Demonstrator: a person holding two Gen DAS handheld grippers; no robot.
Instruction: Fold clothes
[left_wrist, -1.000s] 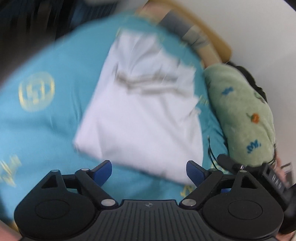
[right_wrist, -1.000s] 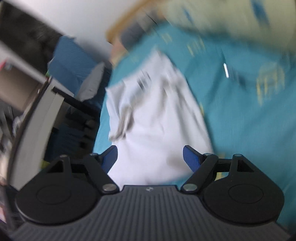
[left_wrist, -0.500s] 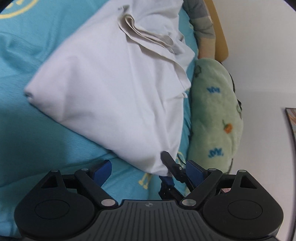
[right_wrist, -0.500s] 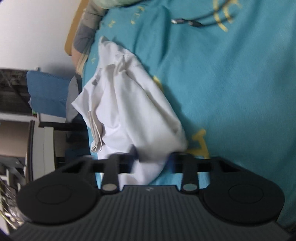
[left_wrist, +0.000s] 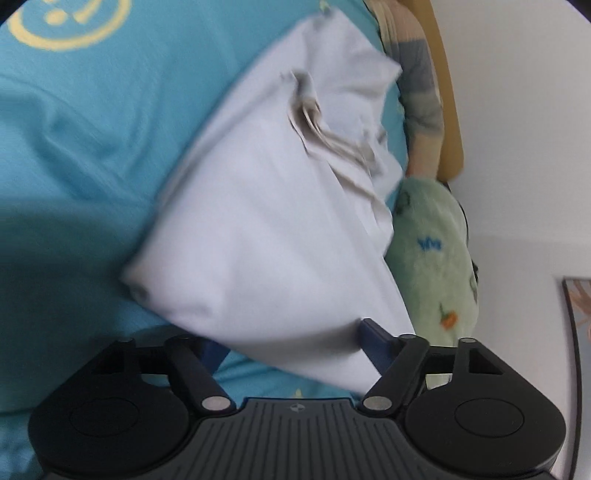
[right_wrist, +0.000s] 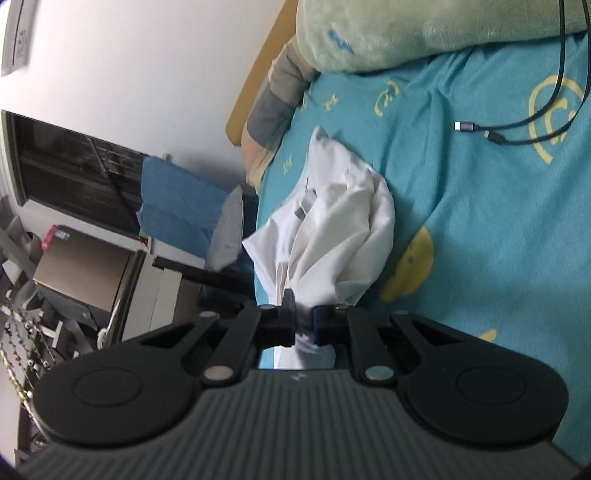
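Note:
A white garment (left_wrist: 266, 229) lies partly folded on a teal bedsheet (left_wrist: 81, 122). My left gripper (left_wrist: 291, 343) is open, and the garment's near edge lies between its blue-padded fingers. In the right wrist view my right gripper (right_wrist: 303, 325) is shut on a bunched corner of the same white garment (right_wrist: 332, 240), which rises crumpled from the sheet (right_wrist: 480, 229) in front of it.
A green plush pillow (left_wrist: 432, 266) lies right of the garment, against the wooden headboard (left_wrist: 448, 92). Two dark charging cables (right_wrist: 517, 129) lie on the sheet. Past the bed's edge stand a blue chair (right_wrist: 177, 206) and cluttered shelves (right_wrist: 74, 266).
My right gripper has closed on the garment's corner and lifted it, bunching the cloth. My left gripper has moved in until the garment's edge lies between its open fingers.

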